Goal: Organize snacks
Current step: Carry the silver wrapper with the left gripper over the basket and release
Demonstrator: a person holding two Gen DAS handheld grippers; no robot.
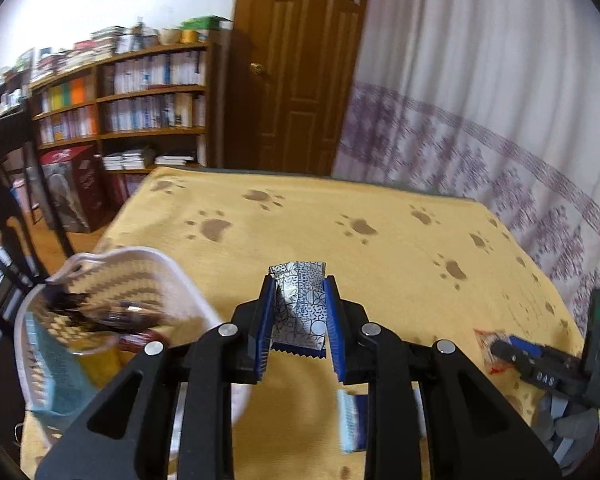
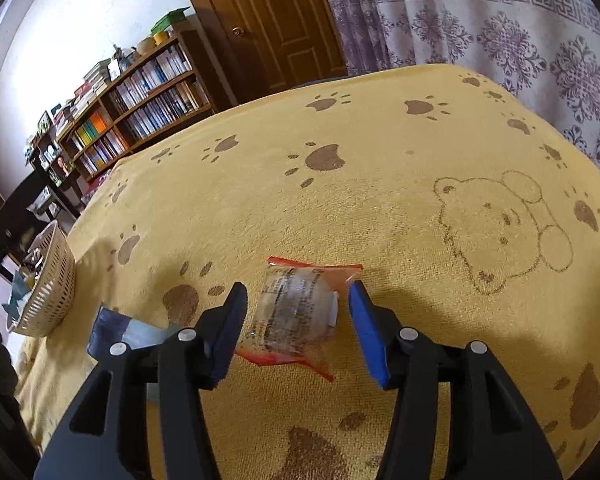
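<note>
Snacks were mid-sort: the left tongs (image 1: 299, 316) pinched a silver-patterned packet (image 1: 298, 304) above the tabletop (image 1: 380, 216), near the white basket (image 1: 112, 280). The right tongs (image 2: 296, 312) stood spread around a clear red-edged packet (image 2: 296, 312) lying there, likely needing closure next.

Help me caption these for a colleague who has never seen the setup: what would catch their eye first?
First, the left hand-held gripper in the foreground, shut on a silver patterned snack packet lifted above the yellow paw-print cloth. Next, the right hand-held gripper, jaws open either side of a clear, red-edged packet lying on that cloth. At the table's left edge sits a white basket already holding snacks.
</note>
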